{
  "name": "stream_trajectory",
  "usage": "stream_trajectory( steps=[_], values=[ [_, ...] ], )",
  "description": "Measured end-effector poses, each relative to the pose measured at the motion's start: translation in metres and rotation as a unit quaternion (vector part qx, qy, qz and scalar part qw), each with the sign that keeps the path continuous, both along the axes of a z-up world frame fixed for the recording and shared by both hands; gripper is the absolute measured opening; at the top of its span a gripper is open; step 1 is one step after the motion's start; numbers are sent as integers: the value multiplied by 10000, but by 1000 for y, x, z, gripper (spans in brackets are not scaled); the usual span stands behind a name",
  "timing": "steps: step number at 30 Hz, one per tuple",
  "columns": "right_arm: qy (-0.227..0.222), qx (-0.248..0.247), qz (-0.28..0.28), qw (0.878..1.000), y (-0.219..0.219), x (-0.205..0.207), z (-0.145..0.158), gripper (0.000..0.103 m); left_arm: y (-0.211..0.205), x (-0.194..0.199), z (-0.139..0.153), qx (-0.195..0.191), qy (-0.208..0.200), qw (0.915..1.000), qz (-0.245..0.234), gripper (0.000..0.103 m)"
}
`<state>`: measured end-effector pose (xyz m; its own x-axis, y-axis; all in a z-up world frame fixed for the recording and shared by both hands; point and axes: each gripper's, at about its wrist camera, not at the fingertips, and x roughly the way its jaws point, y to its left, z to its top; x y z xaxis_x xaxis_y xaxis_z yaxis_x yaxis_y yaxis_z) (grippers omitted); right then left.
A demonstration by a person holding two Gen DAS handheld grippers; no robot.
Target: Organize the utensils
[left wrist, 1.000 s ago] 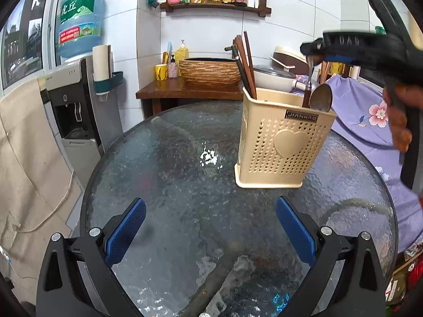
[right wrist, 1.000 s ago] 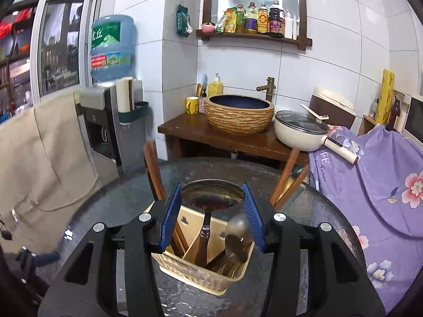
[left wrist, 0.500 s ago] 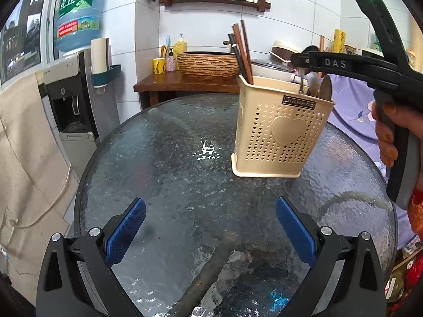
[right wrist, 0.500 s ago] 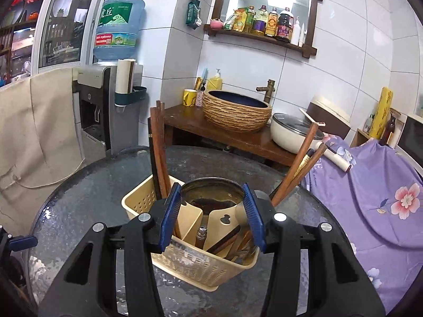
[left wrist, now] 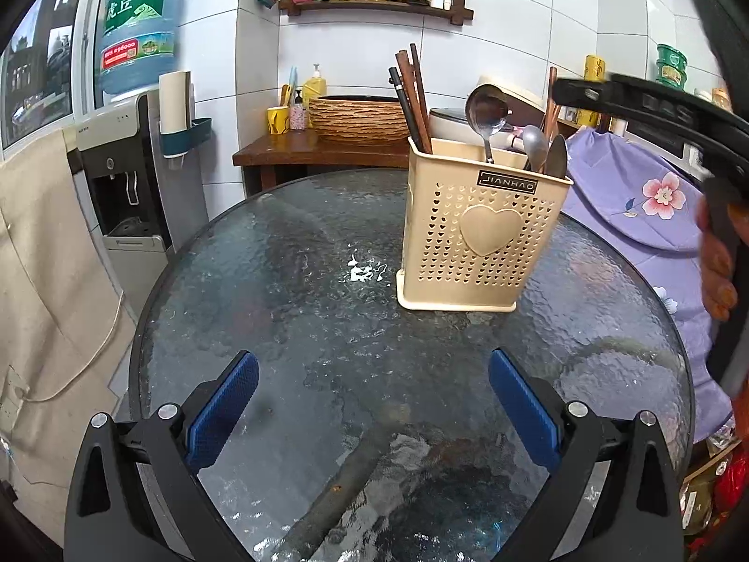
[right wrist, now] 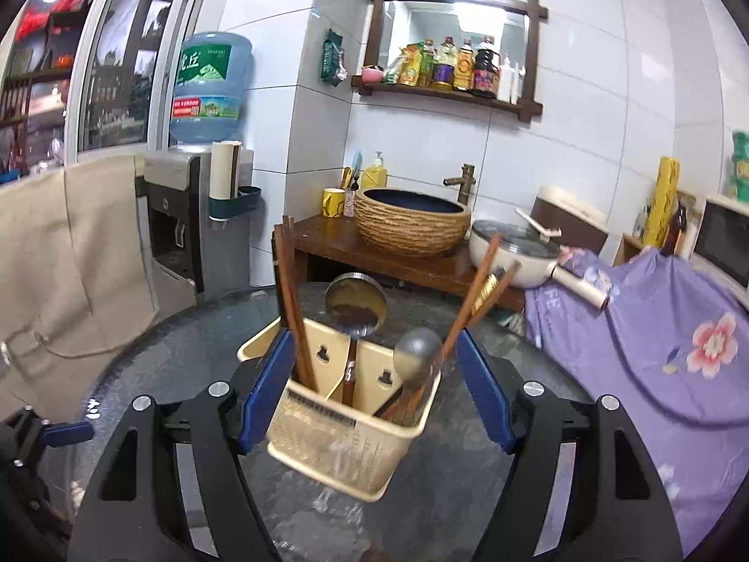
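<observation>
Standing upright on the far right part of the round glass surface, the beige utensil holder carries a ladle, two spoons and dark chopsticks. Near it, the right claw has just been opening; its blue pads flank the holder's sides without pressing, the ladle free of them. The left claw hovers over the near glass, pads wide apart, gripping nothing
</observation>
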<state>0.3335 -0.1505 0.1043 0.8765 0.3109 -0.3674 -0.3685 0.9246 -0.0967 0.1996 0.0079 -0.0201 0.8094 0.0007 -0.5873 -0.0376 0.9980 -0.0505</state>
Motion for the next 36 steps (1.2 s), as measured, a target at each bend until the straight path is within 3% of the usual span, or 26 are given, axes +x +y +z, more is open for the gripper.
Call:
stream_trajectory(
  steps=[2,5,10,18,22,27,36],
  values=[
    [115,186,-22,9998,-10,-15,-5,81,1,-3,0,-35,-2,10000,24,97],
    [278,464,23,9985,-26,-49,-18,82,4,-16,0,-163,-157,9997,68,97],
    [106,584,-156,9981,-52,-116,-50,94,7,-43,-3,-99,-446,9989,99,97],
    [-132,672,-160,9975,-73,-219,-91,97,2,-91,-9,-171,-704,9973,78,97],
    [-220,774,-161,9966,-78,-252,-96,97,-13,-120,0,-56,-1091,9939,-116,97],
    [-366,793,-200,9960,-84,-282,-92,97,-34,-154,10,365,-1348,9890,-491,97],
    [-453,1008,-159,9938,-86,-316,-85,97,-29,-189,10,256,-1486,9873,-498,97]
  ],
)
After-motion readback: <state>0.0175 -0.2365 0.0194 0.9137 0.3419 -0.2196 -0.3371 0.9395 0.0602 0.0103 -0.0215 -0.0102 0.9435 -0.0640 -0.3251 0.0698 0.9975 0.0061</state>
